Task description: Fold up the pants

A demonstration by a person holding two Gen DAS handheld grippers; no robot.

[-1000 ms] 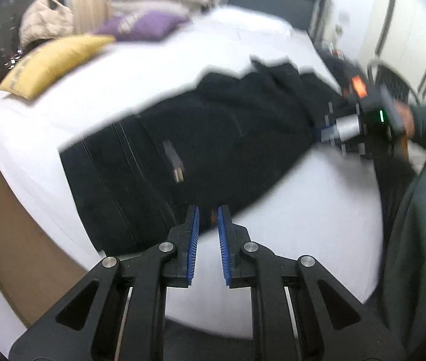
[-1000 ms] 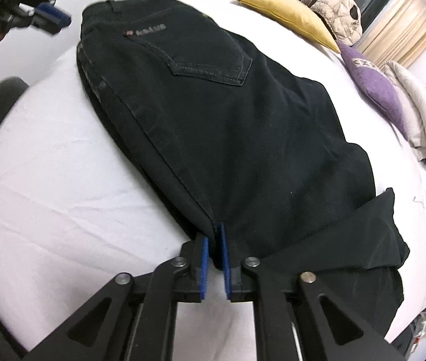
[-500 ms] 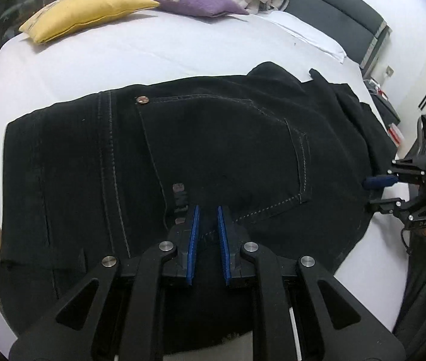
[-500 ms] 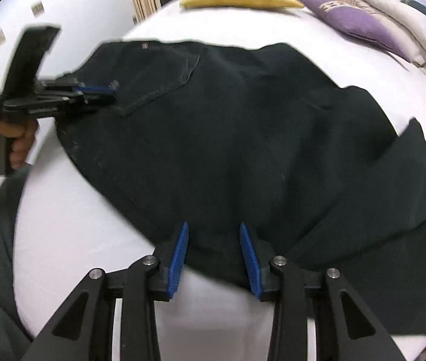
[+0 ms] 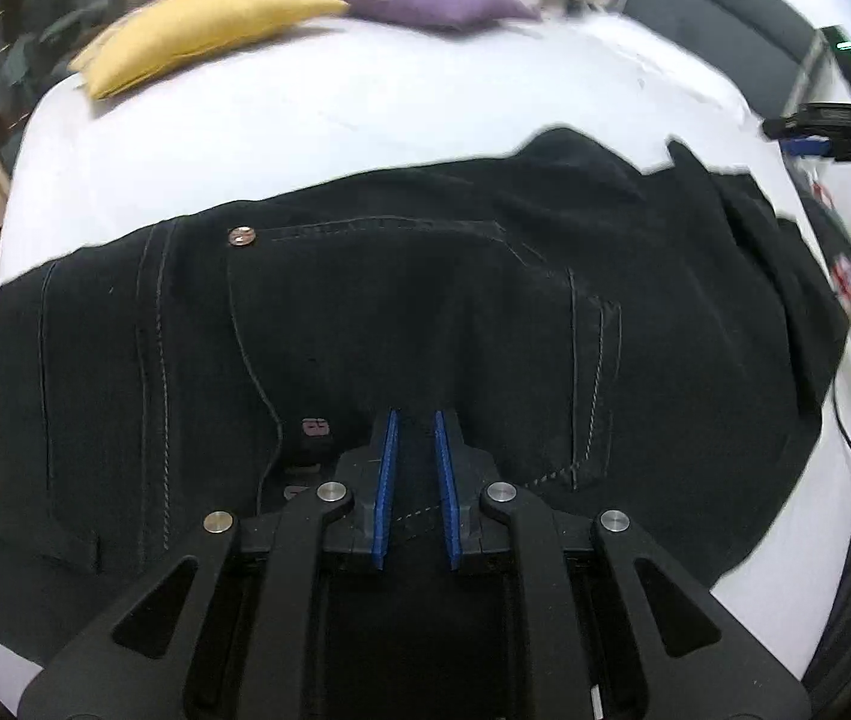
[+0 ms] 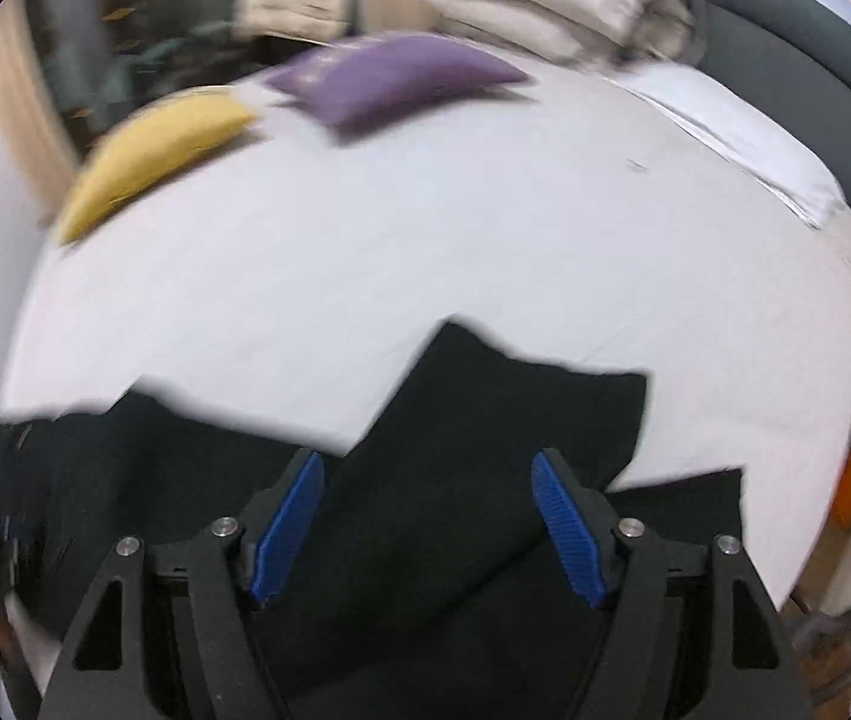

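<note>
Right tongs [image 6: 428, 516] gape above black pants [image 6: 455, 420]

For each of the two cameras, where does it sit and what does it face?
Left wrist: sits behind the left claw, low over the black jeans, facing the pillows; the right claw and hand show far right.
Right wrist: sits behind the open right claw, over the jeans' leg ends, facing the headboard.
Shared: jeans, white bed, yellow pillow, purple pillow.
</note>
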